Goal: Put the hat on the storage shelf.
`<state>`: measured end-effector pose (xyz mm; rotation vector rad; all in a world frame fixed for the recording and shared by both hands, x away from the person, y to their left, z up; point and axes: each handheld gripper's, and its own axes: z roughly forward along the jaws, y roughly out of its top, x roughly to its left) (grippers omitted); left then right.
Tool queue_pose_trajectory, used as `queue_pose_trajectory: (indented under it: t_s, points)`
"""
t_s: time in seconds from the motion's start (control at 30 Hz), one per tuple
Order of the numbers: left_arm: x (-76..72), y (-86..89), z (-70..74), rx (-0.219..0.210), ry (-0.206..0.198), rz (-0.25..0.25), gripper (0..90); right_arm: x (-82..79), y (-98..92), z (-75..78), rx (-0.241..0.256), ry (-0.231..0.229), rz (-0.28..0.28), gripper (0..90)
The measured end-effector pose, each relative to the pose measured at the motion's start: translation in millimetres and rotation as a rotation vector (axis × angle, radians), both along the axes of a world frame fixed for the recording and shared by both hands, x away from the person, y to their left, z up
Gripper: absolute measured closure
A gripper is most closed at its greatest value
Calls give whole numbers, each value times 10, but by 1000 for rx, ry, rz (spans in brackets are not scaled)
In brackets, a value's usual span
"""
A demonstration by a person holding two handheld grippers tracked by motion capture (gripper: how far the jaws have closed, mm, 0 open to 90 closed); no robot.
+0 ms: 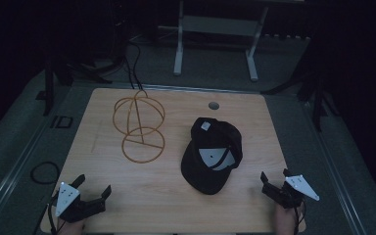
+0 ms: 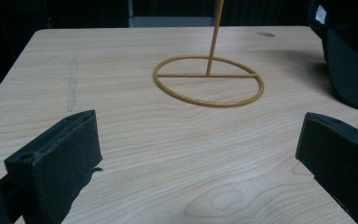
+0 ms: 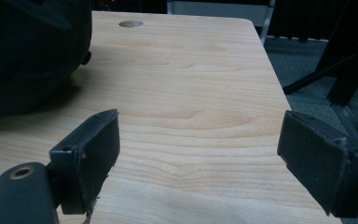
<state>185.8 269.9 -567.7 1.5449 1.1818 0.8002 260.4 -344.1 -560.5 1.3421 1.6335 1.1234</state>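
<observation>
Black cap (image 1: 211, 155) beside wire stand (image 1: 139, 128)

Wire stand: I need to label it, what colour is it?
Orange-yellow wire stand, clearest in the high view.

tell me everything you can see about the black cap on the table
The black fabric baseball cap lies on the pale wooden table, right of the orange wire hat stand and apart from it. Its brim points toward the near edge; the crown sits farther back. A small white tag shows on the crown and pale grey panels show at its middle. Neither gripper touches it; it rests on the table alone.
</observation>
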Motion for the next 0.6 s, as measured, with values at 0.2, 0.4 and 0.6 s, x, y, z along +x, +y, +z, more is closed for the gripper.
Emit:
queue_pose_trajectory:
  t_s: [0.2,0.4,0.6]
  points:
    - [7,-4,-1,-4,13,-5,3,4,3,0,5,10,21,137]
    - [2,-17,3,9,12,-7,3,17,-2,1,13,33,24,137]
    - [-1,-76,8,101,27,-5,3,3,28,39,2,53,22,130]
